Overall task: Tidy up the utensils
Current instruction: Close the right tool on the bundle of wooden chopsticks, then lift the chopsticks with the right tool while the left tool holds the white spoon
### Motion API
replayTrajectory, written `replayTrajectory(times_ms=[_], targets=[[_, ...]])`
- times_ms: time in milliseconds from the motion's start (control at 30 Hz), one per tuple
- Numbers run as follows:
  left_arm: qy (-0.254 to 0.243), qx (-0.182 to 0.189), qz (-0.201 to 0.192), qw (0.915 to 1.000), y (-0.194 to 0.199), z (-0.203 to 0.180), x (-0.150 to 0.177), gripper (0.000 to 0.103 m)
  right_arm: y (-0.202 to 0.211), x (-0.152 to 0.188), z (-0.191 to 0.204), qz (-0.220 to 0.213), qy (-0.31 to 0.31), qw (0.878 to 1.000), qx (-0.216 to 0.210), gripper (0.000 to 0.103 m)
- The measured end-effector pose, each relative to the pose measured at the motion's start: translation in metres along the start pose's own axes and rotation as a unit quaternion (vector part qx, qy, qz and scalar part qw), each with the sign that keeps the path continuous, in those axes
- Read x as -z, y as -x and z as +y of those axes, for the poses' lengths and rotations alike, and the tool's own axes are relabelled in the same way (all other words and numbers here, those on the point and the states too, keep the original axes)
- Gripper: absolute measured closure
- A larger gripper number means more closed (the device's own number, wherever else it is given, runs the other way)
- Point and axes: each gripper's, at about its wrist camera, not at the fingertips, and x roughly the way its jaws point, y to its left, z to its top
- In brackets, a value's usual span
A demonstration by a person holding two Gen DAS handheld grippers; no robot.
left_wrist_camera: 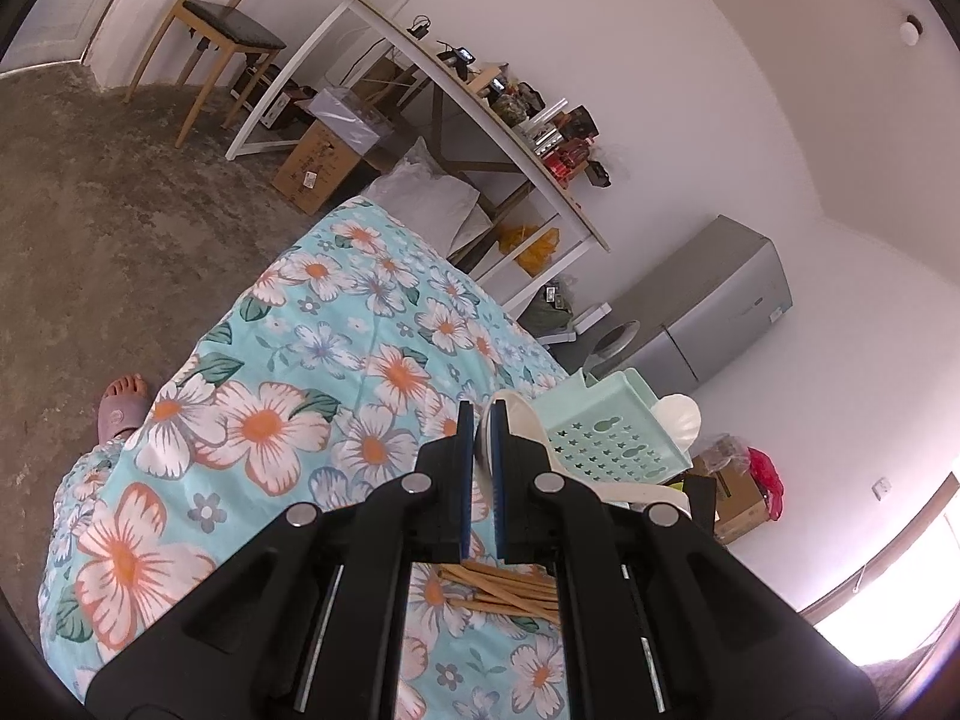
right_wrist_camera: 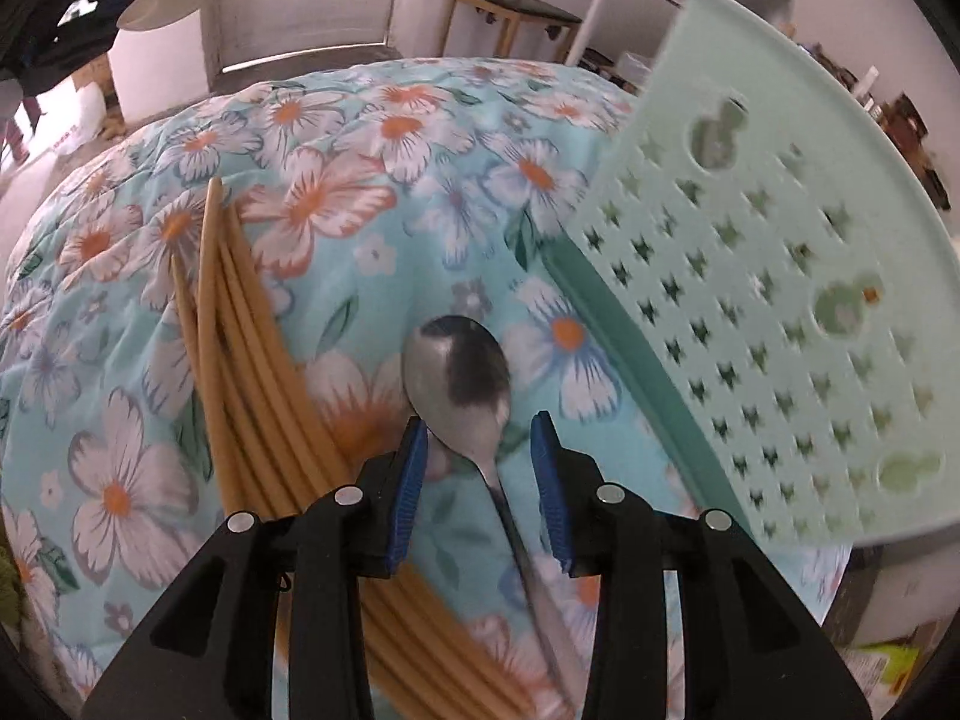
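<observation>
In the left wrist view my left gripper point(left_wrist_camera: 482, 420) is shut on the rim of a white spoon-like utensil point(left_wrist_camera: 528, 420), held above the floral bedspread point(left_wrist_camera: 270, 420) beside the mint perforated basket point(left_wrist_camera: 606, 432). Wooden chopsticks point(left_wrist_camera: 504, 591) lie under it. In the right wrist view my right gripper point(right_wrist_camera: 479, 438) is open, with its jaws on either side of a metal spoon point(right_wrist_camera: 459, 378) that lies on the bedspread point(right_wrist_camera: 336, 180). A bundle of wooden chopsticks point(right_wrist_camera: 252, 372) lies just left of it. The mint basket point(right_wrist_camera: 780, 300) stands tilted at the right.
A white shelf table point(left_wrist_camera: 480, 114) with clutter, a wooden chair point(left_wrist_camera: 222, 30), a cardboard box point(left_wrist_camera: 318, 168) and a grey cabinet point(left_wrist_camera: 708, 306) stand beyond the bed. A person's foot in a slipper point(left_wrist_camera: 123, 405) is on the floor at the left.
</observation>
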Motion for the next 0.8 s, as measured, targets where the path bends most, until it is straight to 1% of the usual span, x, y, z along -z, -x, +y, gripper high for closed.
replayTrajectory(times_ms=[233, 300, 433, 500, 533, 567, 667, 800], targets=[[0.005, -0.005, 0.004, 1.0000, -0.006, 0.005, 0.000, 0.099, -0.009, -0.016, 0.014, -0.023, 0.008, 1.000, 0.018, 0.068], [0.008, -0.006, 0.004, 0.9999, -0.007, 0.007, -0.001, 0.099, -0.011, -0.021, 0.015, -0.031, -0.007, 0.999, 0.021, 0.067], [0.011, -0.007, 0.005, 0.9999, -0.008, 0.008, 0.000, 0.099, -0.023, -0.030, 0.011, -0.038, -0.050, 0.998, 0.010, 0.067], [0.010, -0.009, 0.004, 0.9999, -0.007, 0.007, 0.000, 0.099, -0.023, -0.029, 0.002, -0.040, -0.095, 0.995, -0.006, 0.075], [0.009, -0.009, 0.003, 0.9999, -0.006, 0.007, 0.000, 0.099, -0.023, -0.027, -0.003, -0.042, -0.110, 0.993, -0.013, 0.087], [0.009, -0.010, 0.002, 0.9999, -0.005, 0.007, 0.000, 0.099, -0.021, -0.026, -0.006, -0.047, -0.125, 0.991, -0.013, 0.091], [0.005, -0.012, -0.001, 0.9999, -0.001, 0.005, -0.001, 0.098, -0.014, -0.025, -0.014, -0.063, -0.154, 0.986, -0.002, 0.098], [0.004, -0.012, -0.005, 0.9999, 0.002, 0.003, -0.001, 0.098, 0.000, -0.019, -0.026, -0.079, -0.189, 0.979, 0.004, 0.099]])
